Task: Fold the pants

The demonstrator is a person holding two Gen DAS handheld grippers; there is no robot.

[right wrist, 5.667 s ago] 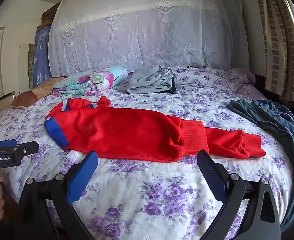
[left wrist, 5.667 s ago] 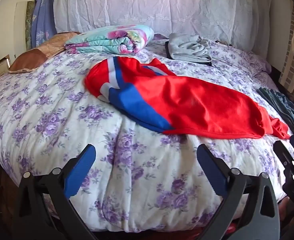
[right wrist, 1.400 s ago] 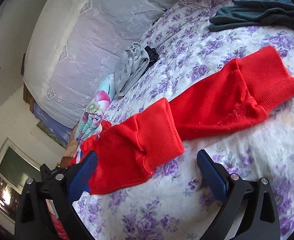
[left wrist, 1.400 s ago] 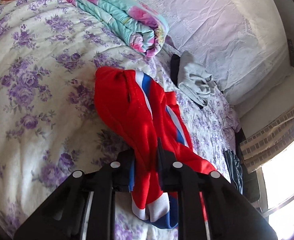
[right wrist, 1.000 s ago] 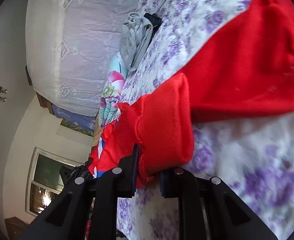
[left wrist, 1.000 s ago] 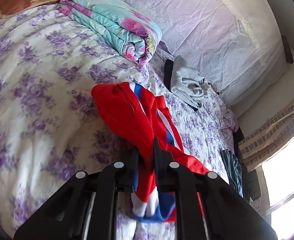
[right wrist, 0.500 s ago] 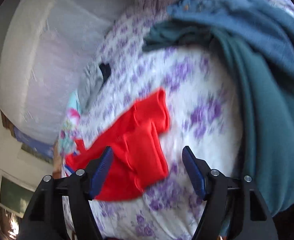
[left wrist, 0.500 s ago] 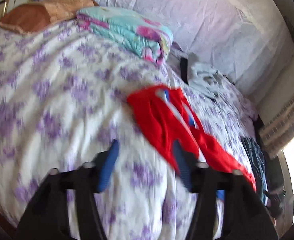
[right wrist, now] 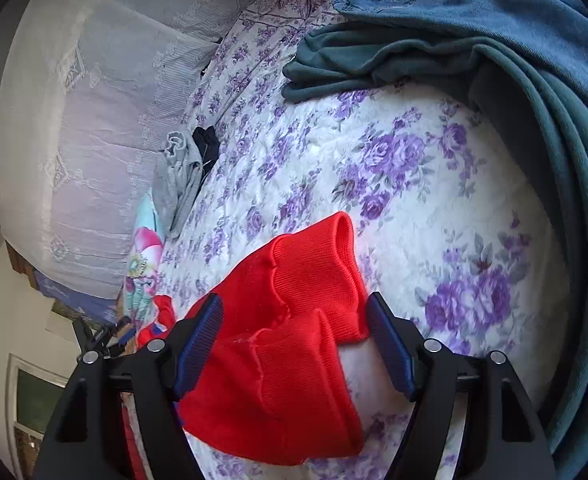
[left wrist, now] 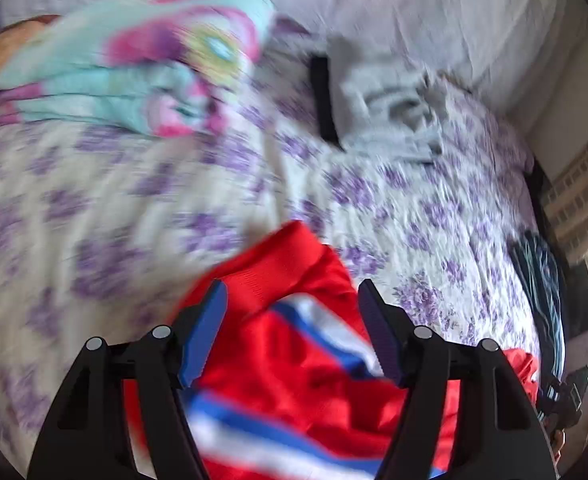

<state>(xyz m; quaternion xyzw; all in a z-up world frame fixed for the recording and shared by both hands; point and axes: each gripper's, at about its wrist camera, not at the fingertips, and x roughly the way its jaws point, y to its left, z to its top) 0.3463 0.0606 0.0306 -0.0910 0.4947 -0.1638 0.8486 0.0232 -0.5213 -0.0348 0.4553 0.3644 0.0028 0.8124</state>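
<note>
Both grippers hovered low over the bed with the purple-flowered white quilt (right wrist: 434, 208), and the red knit track pants with blue and white side stripes (left wrist: 294, 344) lay on it beneath them. The left gripper (left wrist: 292, 332) had its fingers spread apart, the striped waist end lying loose between them, nothing pinched. The view there was blurred, so finer creases could not be read. The right gripper (right wrist: 294, 344) likewise stood with fingers parted, straddling the 2 ribbed red cuffs, which sat stacked one on the other. As a judgement: the legs looked laid together lengthwise, so 1 fold seemed done, while folding the length across remained. A folded floral blanket in teal and pink (left wrist: 134, 68), a grey folded garment (left wrist: 386, 104) and a heap of blue-green clothes (right wrist: 514, 60) lay well apart.
</note>
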